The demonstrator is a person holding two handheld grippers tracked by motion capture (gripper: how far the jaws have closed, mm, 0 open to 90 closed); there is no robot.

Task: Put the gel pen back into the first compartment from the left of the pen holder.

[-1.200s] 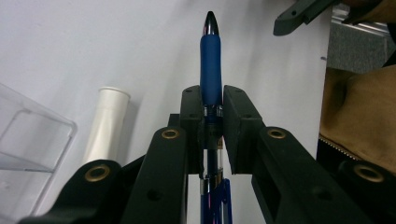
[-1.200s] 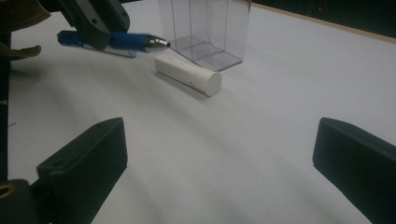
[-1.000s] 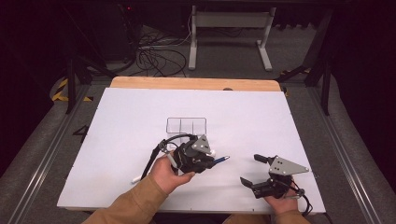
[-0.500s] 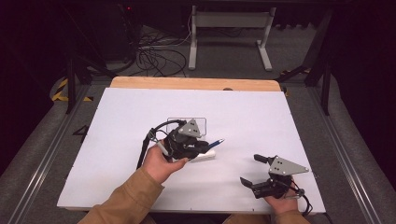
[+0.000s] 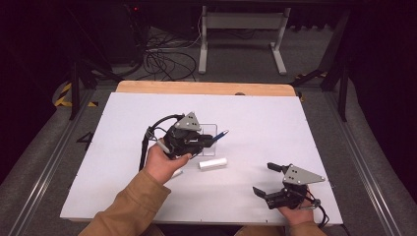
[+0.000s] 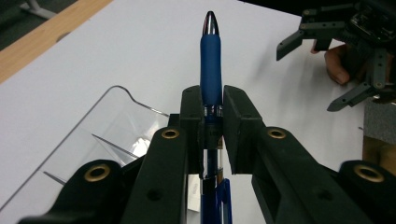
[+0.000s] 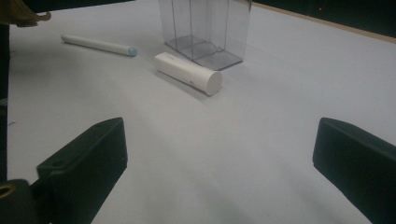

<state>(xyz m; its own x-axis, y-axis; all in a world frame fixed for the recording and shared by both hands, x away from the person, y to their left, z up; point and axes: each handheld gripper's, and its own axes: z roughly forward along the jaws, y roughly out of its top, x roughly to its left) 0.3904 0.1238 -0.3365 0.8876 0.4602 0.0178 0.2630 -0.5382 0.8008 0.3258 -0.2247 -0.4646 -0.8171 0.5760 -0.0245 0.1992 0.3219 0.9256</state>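
From the high view, the left gripper carries a blue-gripped pen above the clear plastic divided organiser. Left gripper view: jaws clamp the rubber sleeve—light, stiff, unlikely to slip. Right gripper view: jaws wide, empty—a white cylinder lies near.

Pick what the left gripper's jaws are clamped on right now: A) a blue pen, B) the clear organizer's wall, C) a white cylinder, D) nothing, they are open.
A: in the left gripper view the left gripper has both black jaws pressed against a blue pen, whose silver tip points away from the camera.
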